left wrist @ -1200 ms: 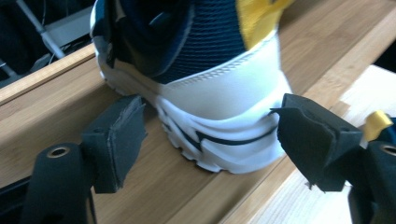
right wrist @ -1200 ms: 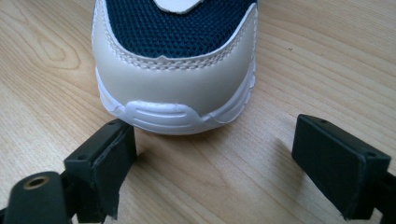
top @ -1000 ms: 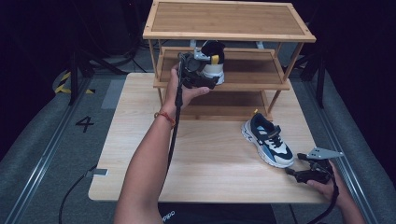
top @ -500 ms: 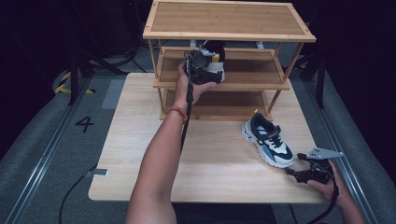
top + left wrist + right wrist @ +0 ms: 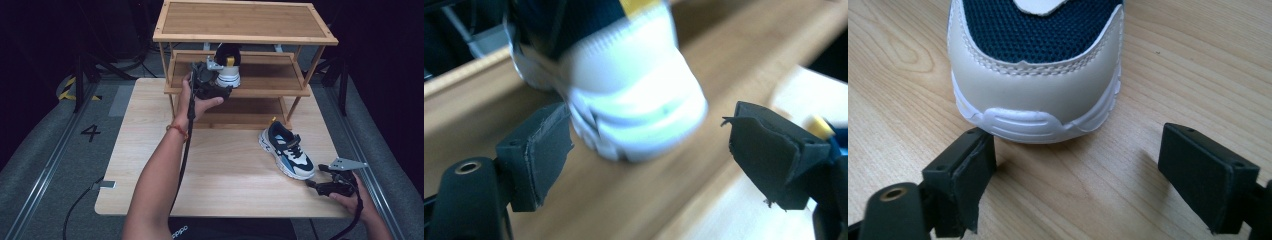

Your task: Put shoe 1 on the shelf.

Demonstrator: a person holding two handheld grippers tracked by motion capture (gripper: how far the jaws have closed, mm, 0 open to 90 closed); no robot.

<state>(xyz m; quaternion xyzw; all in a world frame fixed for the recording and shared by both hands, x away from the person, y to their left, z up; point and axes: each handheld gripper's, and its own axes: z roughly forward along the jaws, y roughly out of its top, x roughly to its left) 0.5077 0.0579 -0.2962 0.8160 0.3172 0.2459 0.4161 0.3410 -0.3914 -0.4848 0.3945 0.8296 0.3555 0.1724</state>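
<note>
A person is stowing a pair of sneakers on a wooden shoe rack (image 5: pixel 240 37) at the far side of the tabletop (image 5: pixel 150 165). One sneaker (image 5: pixel 227 67) stands on the rack's middle shelf (image 5: pixel 270 75), heel towards the person, so it can be let go straight from the front. The left tongs (image 5: pixel 216 75) sit just before that heel with their jaws apart; in the left gripper view the white heel (image 5: pixel 634 112) lies between the pads (image 5: pixel 541 150) without either pressing on it, so I judge the shoe released. The second sneaker (image 5: pixel 287 150) lies on the tabletop at the near right, toe pointing at the right tongs (image 5: pixel 312 185). Those jaws have just been closing a little yet stand wide, the toe (image 5: pixel 1035 95) just beyond them, ungripped, seemingly lined up for the next pick.
</note>
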